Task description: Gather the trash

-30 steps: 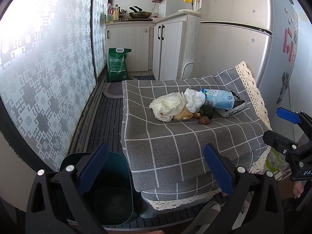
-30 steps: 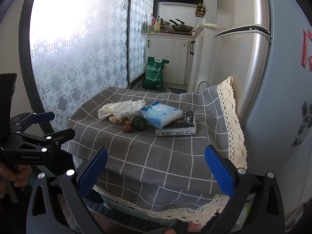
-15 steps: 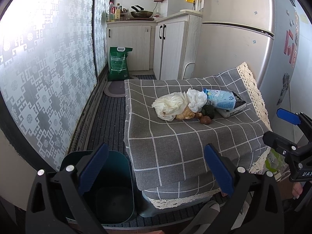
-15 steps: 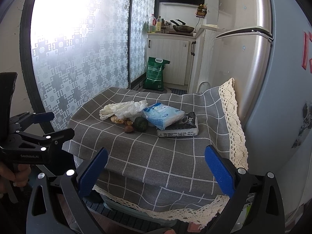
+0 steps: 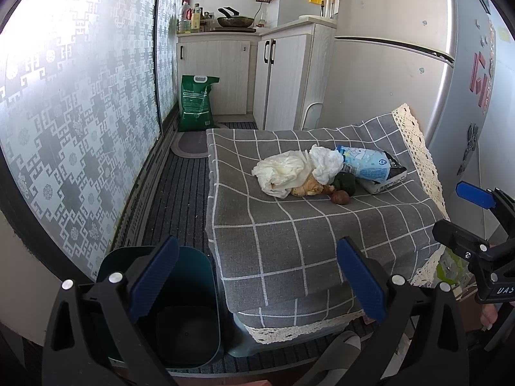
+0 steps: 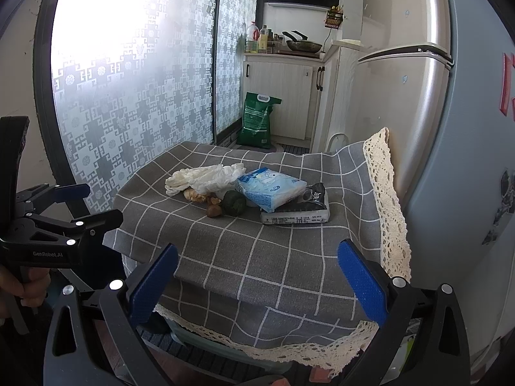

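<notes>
Trash lies in one cluster on the grey checked cloth [image 6: 244,251] covering the table. Cluster contents: a crumpled white plastic bag [image 5: 283,172] [image 6: 206,178], a wad of white tissue [image 5: 325,164], a yellowish scrap [image 5: 307,189] touching the bag, a small brown round item [image 5: 340,197] [image 6: 214,210], a dark green round item [image 5: 346,182] [image 6: 234,203], a light blue packet [image 5: 367,164] [image 6: 272,188] and a black-and-white packet [image 6: 299,212] lying partly under the blue one. All items touch or overlap their neighbours.

Relative to the cluster, a dark green bin [image 5: 180,318] stands on the floor below the cloth's near left corner; its visible interior is bare. A lace edge [image 6: 386,199] runs along the cloth side nearest the refrigerator [image 6: 418,112]. Beyond the cluster, a green sack [image 5: 196,103] [image 6: 257,119] leans against white cabinets [image 5: 219,74].

Left tongs [image 5: 257,281] are spread wide, holding nothing, positioned above the bin and the cloth's near edge, well apart from the cluster. Right tongs [image 6: 257,281] are likewise spread and hold nothing, over the near cloth edge, well apart from the cluster. A hand [image 6: 22,284] grips the left tool's handle.
</notes>
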The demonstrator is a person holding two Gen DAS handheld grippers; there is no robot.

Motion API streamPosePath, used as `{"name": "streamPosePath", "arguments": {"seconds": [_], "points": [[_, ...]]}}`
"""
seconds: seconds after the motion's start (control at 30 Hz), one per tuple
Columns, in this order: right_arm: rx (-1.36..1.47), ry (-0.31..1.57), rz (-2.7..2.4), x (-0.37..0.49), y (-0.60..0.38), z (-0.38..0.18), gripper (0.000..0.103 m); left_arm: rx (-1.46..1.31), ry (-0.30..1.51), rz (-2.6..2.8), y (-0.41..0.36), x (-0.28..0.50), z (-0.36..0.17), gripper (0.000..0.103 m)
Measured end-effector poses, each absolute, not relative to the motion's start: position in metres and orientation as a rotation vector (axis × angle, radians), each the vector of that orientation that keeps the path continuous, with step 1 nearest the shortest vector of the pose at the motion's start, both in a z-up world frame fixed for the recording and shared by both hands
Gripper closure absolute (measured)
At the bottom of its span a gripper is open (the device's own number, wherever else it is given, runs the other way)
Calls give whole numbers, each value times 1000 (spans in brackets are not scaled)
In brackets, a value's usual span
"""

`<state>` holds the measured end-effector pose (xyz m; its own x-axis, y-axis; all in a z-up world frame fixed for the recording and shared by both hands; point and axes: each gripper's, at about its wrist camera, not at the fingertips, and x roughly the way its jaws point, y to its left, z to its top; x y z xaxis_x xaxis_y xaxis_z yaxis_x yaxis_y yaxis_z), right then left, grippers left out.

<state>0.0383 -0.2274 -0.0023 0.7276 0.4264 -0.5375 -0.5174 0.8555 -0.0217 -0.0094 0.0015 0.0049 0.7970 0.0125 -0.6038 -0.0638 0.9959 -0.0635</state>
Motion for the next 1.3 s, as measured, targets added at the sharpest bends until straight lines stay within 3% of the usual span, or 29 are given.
{"name": "streamPosePath", "arguments": {"seconds": [0.43,0.5,0.57,0.87,1.03,1.3], "points": [[-164,510,577,34,-226,21,6,-52,579,18,13,-10,14,4],[-165,513,598,36,-223,28,14,-19,576,-9,9,-6,16,11],[-154,527,629,41,-220,31,19,6,595,-69,6,0,17,30],[-169,643,729,76,-195,31,45,212,704,-302,-8,41,18,62],[-153,705,766,96,-184,24,59,379,771,-363,-12,57,5,76],[-218,743,791,108,-160,18,72,412,787,-404,-5,78,1,76]]}}
